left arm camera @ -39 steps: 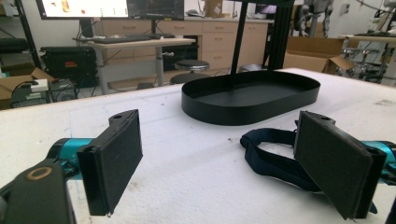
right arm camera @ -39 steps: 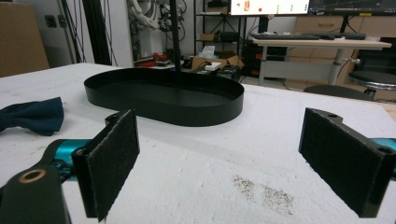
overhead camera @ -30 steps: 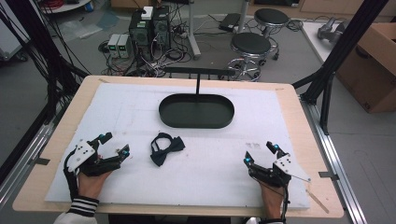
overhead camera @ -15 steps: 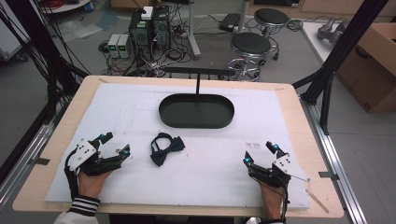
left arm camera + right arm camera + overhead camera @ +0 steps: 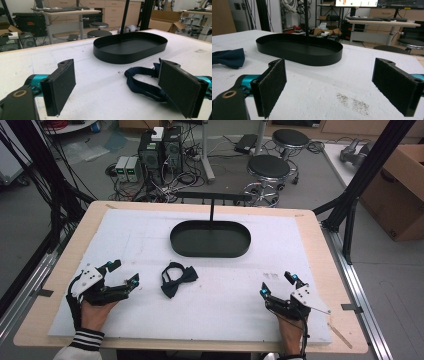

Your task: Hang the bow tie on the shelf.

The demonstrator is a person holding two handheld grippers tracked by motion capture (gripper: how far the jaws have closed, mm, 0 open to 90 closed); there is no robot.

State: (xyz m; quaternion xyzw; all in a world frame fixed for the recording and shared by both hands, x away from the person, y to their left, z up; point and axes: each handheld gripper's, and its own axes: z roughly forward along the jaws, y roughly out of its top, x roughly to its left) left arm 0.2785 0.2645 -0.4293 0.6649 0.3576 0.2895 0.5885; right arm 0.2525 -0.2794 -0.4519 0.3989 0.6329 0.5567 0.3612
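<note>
At 3 o'clock of the left gripper (image 5: 121, 273), jaws apart, bow tie (image 5: 178, 278) looks soft, light & floppy; grab centre knot

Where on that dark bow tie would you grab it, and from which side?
Probably at the narrow knot in the middle of the bow tie, coming down from above with the left gripper, which is nearest and open. The bow tie lies flat on the white mat, so only its top is free, and its thin strap loop would slip more easily.
</note>
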